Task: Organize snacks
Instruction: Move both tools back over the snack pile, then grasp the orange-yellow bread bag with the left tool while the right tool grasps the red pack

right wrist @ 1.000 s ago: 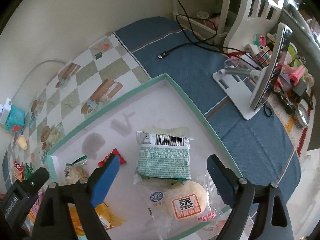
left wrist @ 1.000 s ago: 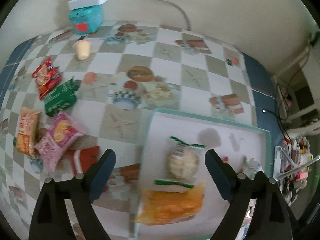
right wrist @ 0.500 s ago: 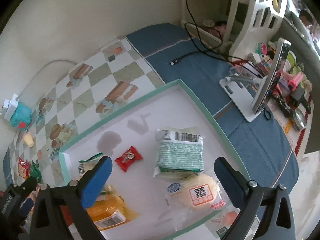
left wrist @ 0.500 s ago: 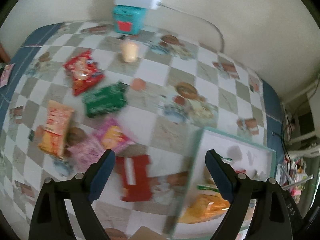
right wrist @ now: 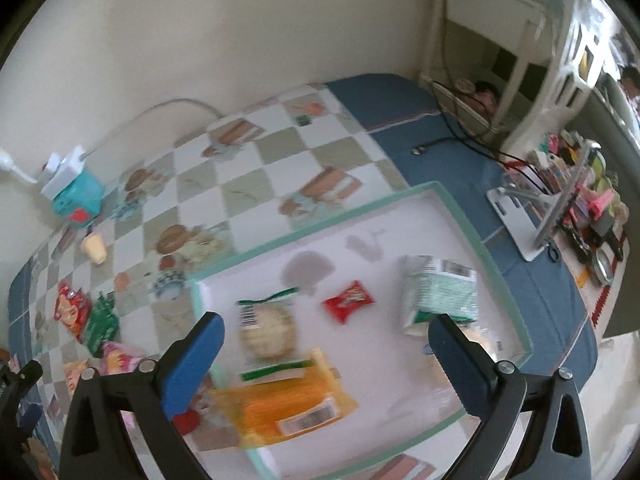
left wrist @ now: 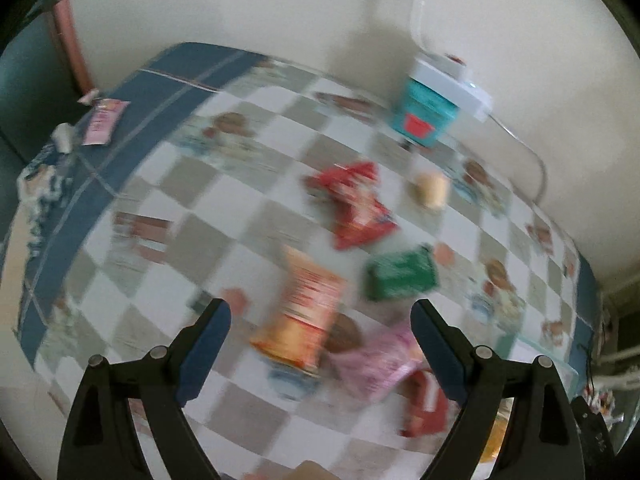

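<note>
Since a second ago the left gripper [left wrist: 320, 334] has swung off the tray and out over the loose snacks on the checkered tablecloth [left wrist: 192, 208], and the right gripper [right wrist: 326, 354] has drawn back, so more of the tray [right wrist: 472, 232] shows. Both tongs stand wide with nothing between the pads; the right one's jaws are wider than they were.

In the left wrist view, blurred by motion, an orange packet [left wrist: 304, 316] lies nearest, between the fingers. At about four o'clock from it sits a pink packet [left wrist: 376, 360], and beyond that, toward five o'clock, what looks like a red packet [left wrist: 426, 408]. At one o'clock of the orange one lies a green packet [left wrist: 402, 276]; farther off at twelve o'clock is a red bag [left wrist: 354, 204]. A small pale cup-like thing [left wrist: 432, 192] stands at three o'clock of the red bag, and a teal box [left wrist: 424, 114] with a white charger on top stands farthest, by the wall.

In the right wrist view the tray holds, nearest, an orange bag [right wrist: 288, 404]. At twelve o'clock of it lies a round cake in clear wrap [right wrist: 268, 330], at two o'clock a small red sachet [right wrist: 348, 300], and at three o'clock of the sachet a pale green pack [right wrist: 440, 296]. A tablet stand [right wrist: 532, 220] stands beyond the tray on the blue cloth.
</note>
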`<state>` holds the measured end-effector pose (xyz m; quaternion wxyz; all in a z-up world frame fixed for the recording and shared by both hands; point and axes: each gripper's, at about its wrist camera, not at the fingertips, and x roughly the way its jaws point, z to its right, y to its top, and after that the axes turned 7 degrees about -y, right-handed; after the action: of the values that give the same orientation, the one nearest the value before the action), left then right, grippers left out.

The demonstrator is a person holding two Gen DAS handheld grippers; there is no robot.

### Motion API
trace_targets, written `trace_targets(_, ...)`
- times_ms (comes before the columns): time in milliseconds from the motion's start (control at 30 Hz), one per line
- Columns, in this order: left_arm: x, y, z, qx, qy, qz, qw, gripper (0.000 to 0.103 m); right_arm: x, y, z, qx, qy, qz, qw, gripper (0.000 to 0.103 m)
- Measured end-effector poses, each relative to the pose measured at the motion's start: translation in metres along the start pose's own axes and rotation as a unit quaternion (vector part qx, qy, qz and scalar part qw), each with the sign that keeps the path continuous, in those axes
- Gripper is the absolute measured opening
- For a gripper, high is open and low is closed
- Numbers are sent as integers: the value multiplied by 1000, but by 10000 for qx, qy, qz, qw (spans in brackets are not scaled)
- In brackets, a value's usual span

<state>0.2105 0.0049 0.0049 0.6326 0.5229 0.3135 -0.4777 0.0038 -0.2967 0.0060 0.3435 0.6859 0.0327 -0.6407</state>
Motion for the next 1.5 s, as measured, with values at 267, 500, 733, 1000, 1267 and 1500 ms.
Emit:
trace_targets(267, -12, 18, -71, -631, 204, 211, 9976, 92, -12, -16, -58, -422, 191, 52, 9989, 103)
trace_targets(500, -9, 20, -98, -869, 313, 163, 9956, 92, -12, -33, -104, -822, 380, -3, 9959, 103)
trace_targets(733, 21, 12, -92, -806, 302, -254, 9960, 92, 5, -52, -137, -1202, 549, -200, 9910, 103)
trace_targets(1000, 55, 1, -57, -142, 40, -887, 9960, 92, 33, -74, -150, -1467, 489, -696, 9855, 103)
trace_targets(1267, 74, -8, -24, 504, 51, -1115, 9925, 92, 41, -87, -153, -1661, 323, -771, 9826, 103)
trace_targets(1500, 91, -11, -19, 522, 33, -1298, 9902, 92, 49, -98, -161, -1884, 235, -755, 9789, 102)
